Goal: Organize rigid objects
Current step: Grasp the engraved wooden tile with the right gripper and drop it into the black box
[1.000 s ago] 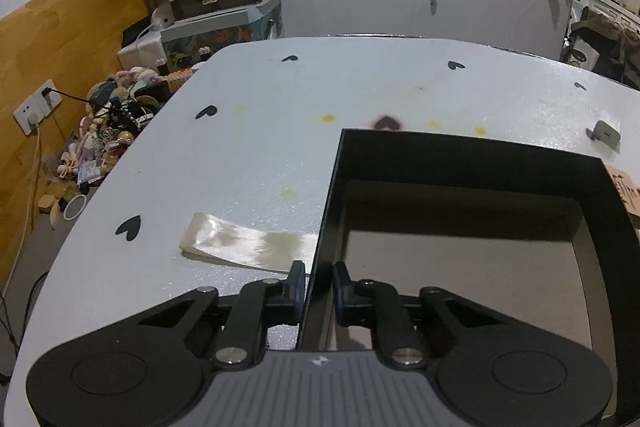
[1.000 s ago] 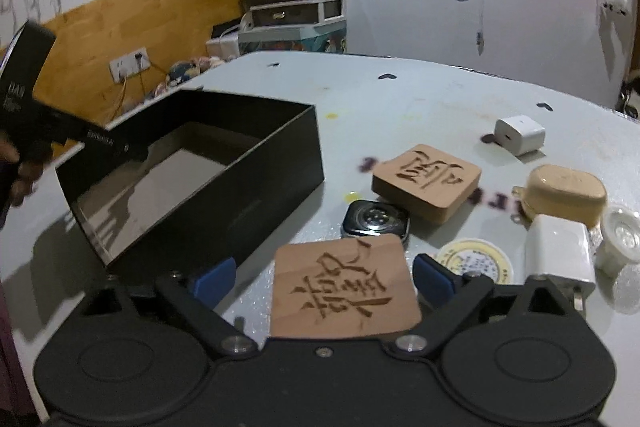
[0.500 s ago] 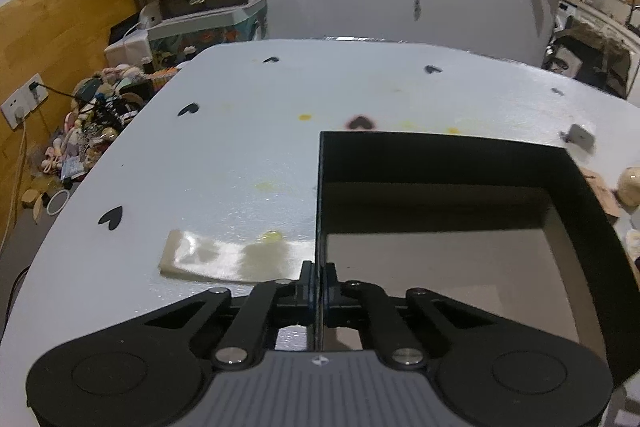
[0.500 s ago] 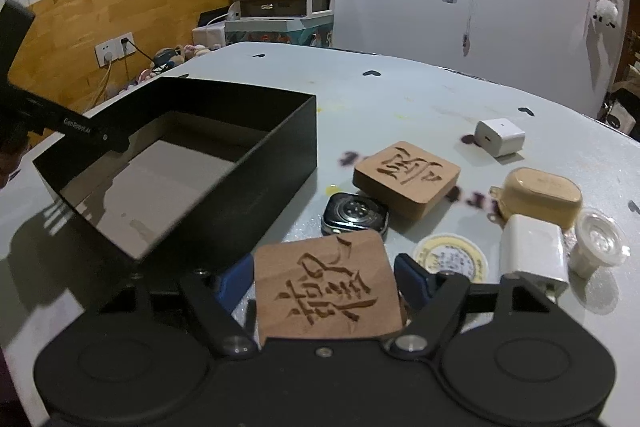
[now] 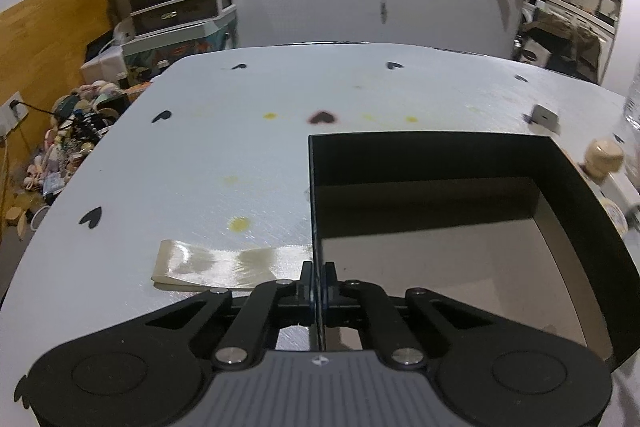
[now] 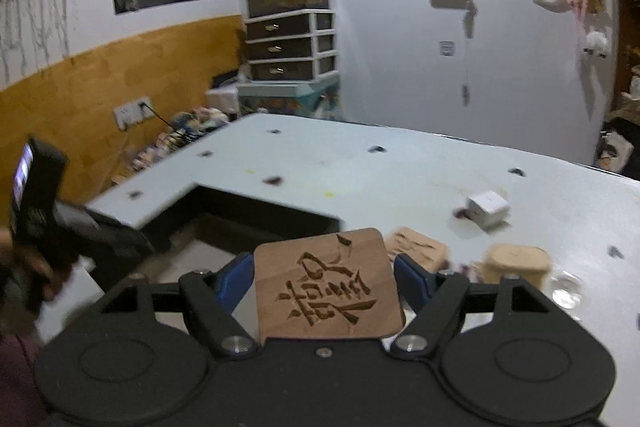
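Observation:
An open black box (image 5: 580,195) with a pale floor sits on the white table (image 5: 224,155). My left gripper (image 5: 318,277) is shut on the box's thin left wall. In the right wrist view my right gripper (image 6: 328,281) is shut on a square wooden tile (image 6: 328,287) carved with a character, held above the table beside the black box (image 6: 256,211). A second carved wooden tile (image 6: 420,247) lies on the table behind it. The left gripper's body (image 6: 36,195) shows at the far left, held by a hand.
A strip of clear tape (image 5: 224,267) lies left of the box. On the right of the table are a white cube charger (image 6: 488,207), a tan earbud case (image 6: 516,263) and a clear cap (image 6: 566,291). A drawer unit (image 6: 290,47) stands beyond the table.
My left gripper closed on the box wall and shifted the box slightly. My right gripper closed on the near wooden tile and lifted it off the table.

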Demonstrator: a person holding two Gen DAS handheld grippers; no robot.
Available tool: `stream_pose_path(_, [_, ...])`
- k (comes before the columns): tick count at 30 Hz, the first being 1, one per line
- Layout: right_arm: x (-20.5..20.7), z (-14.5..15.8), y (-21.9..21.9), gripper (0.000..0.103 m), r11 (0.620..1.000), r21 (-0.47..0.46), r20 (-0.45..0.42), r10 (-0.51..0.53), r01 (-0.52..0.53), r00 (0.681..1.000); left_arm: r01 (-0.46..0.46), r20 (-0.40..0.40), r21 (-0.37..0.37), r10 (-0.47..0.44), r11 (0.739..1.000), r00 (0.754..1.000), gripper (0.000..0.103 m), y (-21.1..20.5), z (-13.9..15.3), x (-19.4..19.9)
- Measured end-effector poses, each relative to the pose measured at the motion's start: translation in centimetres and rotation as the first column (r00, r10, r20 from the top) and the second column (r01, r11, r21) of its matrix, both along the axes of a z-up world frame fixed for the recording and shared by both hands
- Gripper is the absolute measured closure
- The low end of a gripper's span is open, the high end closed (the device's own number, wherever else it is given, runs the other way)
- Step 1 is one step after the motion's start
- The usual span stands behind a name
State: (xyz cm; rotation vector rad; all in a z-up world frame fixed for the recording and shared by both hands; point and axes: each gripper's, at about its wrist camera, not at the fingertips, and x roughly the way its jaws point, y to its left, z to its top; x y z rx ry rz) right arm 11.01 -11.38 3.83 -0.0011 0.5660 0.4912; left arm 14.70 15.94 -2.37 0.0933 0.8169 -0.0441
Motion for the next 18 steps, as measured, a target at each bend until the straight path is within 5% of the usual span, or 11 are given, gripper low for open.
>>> stream_pose_path(8, [3.0,0.4,6.1,0.026,0.995,0.061,-0.115,0.083,-0.077,0.990,0.037,0.001,0.005,-0.037,0.999,0.999,0.100,-0.5,-0.1,-1.3])
stream_pose_path(18, [7.2,-2.3,11.5,0.026,0.991,0.130,-0.332,0.030,0.015,0.943,0.027,0.002,-0.018,-0.027,0.999,1.000,0.100,-0.3,-0.2,-1.2])
